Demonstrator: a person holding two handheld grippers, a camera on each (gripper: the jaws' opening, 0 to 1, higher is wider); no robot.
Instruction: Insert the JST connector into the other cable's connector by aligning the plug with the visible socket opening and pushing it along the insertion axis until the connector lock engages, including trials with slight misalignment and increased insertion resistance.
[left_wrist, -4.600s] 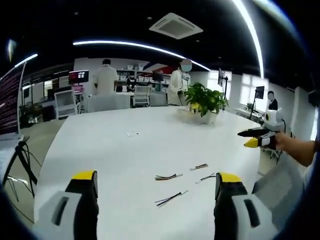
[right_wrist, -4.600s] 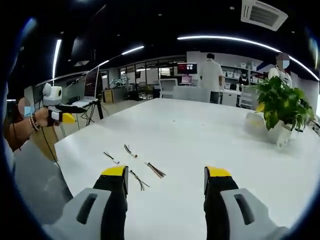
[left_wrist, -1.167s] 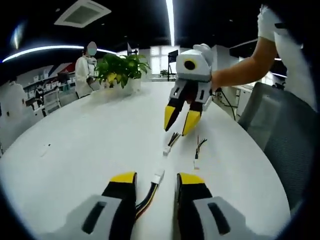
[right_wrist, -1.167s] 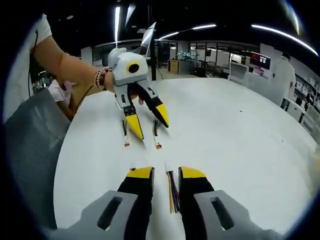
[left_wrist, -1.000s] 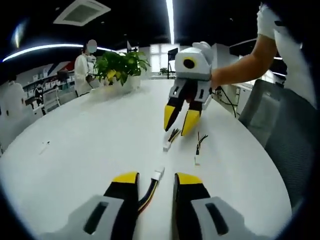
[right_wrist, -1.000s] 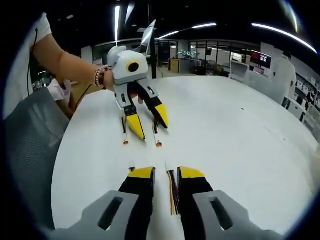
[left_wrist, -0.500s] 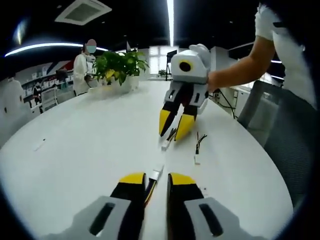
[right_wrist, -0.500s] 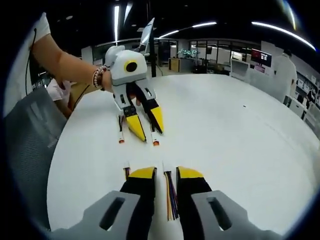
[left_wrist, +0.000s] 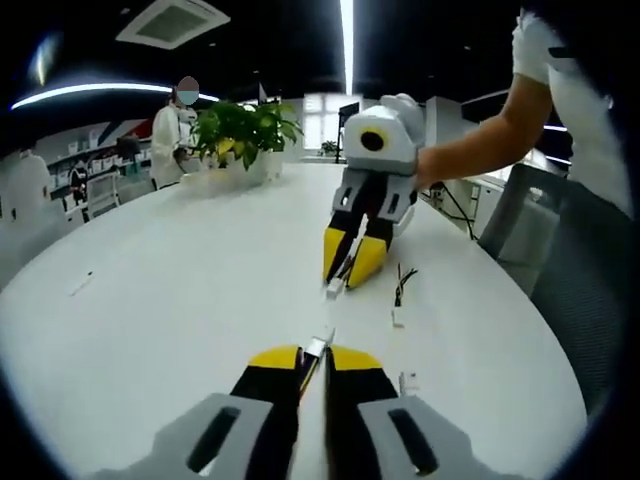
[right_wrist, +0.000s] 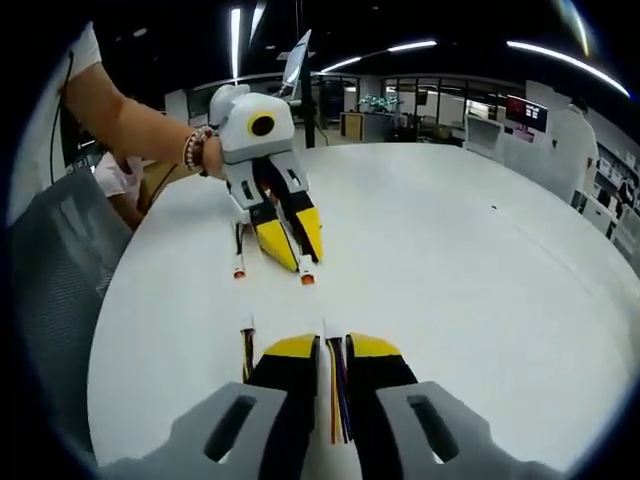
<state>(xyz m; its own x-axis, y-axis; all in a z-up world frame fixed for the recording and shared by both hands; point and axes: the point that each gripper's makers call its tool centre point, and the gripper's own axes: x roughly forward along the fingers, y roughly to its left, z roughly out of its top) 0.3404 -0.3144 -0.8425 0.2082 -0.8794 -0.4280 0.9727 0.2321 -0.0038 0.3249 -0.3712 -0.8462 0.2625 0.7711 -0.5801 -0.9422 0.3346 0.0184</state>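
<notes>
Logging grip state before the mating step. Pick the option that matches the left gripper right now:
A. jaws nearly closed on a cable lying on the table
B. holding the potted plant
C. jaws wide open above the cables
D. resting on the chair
A: in the left gripper view, the left gripper has its jaws drawn together around a cable whose white connector pokes out at the tips, low over the white table.

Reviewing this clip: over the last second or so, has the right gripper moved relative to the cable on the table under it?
Yes. In the left gripper view, the right gripper has come down and closed its fingers over the cable on the table.
</notes>
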